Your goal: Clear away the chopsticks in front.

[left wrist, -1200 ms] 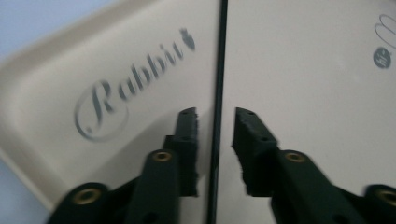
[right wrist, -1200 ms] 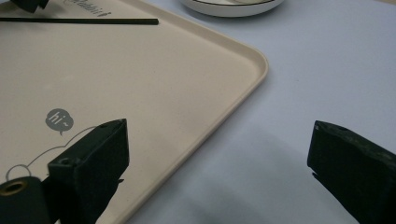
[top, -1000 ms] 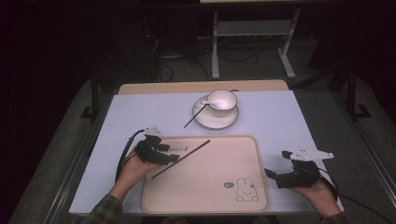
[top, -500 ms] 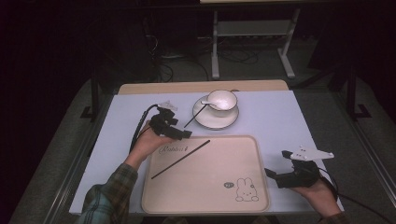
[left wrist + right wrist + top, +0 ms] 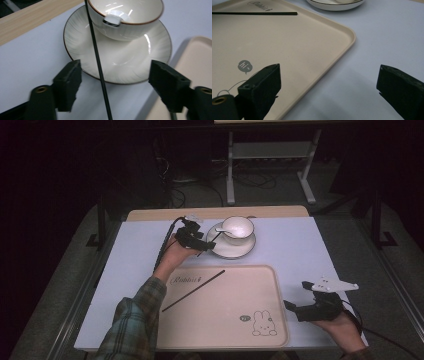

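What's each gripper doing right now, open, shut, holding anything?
Left gripper: jaws just closing, still apart around the black chopstick leaning on the saucer; not gripped.
Right gripper: open, holding nothing, beside the tray.

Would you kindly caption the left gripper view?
Open left tongs straddle a black chopstick leaning on the saucer.

Left gripper: black body, black cable. Plaid green-brown sleeve behind it. Right gripper: black, grey three-cornered plate on top. Jaws blocky, matte black, brass-ringed screw holes.
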Action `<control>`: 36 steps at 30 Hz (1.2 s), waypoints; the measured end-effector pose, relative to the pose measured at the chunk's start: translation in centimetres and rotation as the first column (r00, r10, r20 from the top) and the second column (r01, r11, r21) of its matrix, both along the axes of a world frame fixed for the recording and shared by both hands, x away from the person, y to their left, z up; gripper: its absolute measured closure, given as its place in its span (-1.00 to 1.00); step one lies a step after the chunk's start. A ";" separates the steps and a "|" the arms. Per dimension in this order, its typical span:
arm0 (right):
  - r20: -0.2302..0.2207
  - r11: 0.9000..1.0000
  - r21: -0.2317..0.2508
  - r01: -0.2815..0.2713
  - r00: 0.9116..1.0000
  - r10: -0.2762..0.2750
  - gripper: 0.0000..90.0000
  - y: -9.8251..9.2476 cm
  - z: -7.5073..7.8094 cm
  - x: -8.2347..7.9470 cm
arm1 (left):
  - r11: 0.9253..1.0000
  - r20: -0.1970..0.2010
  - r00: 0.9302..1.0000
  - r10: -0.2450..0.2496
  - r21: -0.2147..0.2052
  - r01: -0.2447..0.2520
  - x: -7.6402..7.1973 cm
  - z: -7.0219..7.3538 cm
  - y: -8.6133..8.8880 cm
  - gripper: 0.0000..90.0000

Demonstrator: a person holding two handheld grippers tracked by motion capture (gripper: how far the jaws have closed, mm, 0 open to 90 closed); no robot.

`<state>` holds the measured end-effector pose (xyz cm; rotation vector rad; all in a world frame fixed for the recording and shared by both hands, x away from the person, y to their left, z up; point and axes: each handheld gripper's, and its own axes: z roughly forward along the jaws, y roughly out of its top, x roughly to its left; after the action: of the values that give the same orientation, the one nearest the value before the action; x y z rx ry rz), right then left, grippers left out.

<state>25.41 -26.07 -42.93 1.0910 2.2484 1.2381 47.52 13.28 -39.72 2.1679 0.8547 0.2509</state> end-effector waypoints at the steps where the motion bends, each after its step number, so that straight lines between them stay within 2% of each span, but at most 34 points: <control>1: 0.001 1.000 0.001 -0.001 1.000 0.001 -0.89 0.0 0.0 0.0 | 1.000 -0.001 1.000 0.002 0.005 -0.002 0.3 -0.2 -0.2 -0.28; 4: 0.003 1.000 0.004 -0.002 1.000 0.002 -0.89 -0.1 0.0 0.0 | 1.000 0.003 1.000 0.025 0.013 -0.025 1.1 -0.8 -0.7 -0.03; 5: 0.002 1.000 0.006 -0.003 1.000 0.003 -0.89 -0.1 0.0 0.0 | 0.999 0.006 0.999 0.042 0.016 -0.042 1.5 -1.2 -1.0 0.14; 11: 0.000 1.000 0.011 -0.004 1.000 0.004 -0.89 -0.1 0.0 0.0 | 0.998 0.014 0.998 0.060 0.026 -0.061 2.2 -2.1 -1.7 0.43; 20: 0.001 1.000 0.014 -0.002 1.000 0.002 -0.89 -0.2 0.1 0.0 | 0.992 0.048 0.995 0.084 0.091 -0.088 2.4 -2.9 -2.8 0.67; 28: 0.001 1.000 0.015 -0.002 1.000 0.002 -0.89 -0.2 0.1 -0.1 | 0.988 0.050 0.992 0.119 0.091 -0.123 2.4 -3.1 -2.9 0.87; 36: 0.001 1.000 0.016 0.000 1.000 0.000 -0.89 -0.2 0.1 -0.1 | 0.987 0.044 0.989 0.142 0.064 -0.145 2.5 -2.6 -2.4 0.89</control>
<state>25.35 -26.29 -42.87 1.0963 2.2413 1.2590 49.98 10.90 -42.30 2.1578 0.9942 0.3986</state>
